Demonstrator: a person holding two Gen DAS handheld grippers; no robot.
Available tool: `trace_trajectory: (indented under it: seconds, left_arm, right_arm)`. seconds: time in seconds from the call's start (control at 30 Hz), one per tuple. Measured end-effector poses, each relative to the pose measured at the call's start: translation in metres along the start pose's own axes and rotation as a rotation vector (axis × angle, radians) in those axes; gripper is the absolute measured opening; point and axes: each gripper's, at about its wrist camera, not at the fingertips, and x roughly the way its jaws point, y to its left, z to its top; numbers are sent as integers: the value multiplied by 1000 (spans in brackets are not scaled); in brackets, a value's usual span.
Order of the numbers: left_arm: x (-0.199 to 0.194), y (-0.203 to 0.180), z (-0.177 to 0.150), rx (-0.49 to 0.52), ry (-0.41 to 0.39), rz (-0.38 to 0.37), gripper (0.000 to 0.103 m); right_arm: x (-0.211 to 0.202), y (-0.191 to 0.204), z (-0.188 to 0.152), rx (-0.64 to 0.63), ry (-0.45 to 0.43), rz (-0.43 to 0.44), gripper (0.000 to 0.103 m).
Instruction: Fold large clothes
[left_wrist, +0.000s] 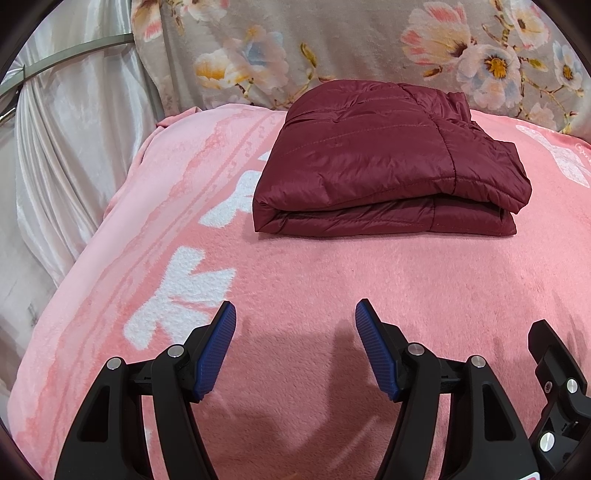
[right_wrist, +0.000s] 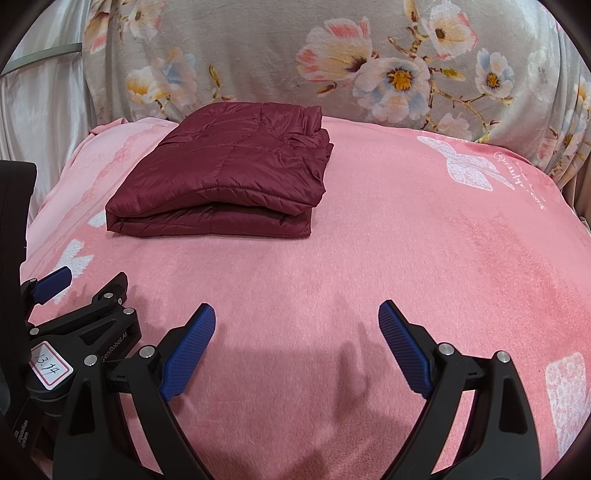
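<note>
Maroon folded jacket (left_wrist: 384, 166) on pink blanket (left_wrist: 314, 280), left claw (left_wrist: 295, 317) and right claw (right_wrist: 297, 317) both released, empty

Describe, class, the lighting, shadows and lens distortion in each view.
Left wrist view: fisheye bulges the pink fleece blanket; soft gripper shadows; sheen on the folded maroon quilted jacket. Right wrist view: same bulge, dark corners, sharp focus.
</note>
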Motion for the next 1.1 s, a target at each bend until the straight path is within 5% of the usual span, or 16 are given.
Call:
trace_trajectory:
  seconds: [1.1]
  left_arm:
    - [-4, 0, -2, -8, -13, 29, 63]
  right_arm:
    - [-1, 1, 0, -8, 0, -8, 87]
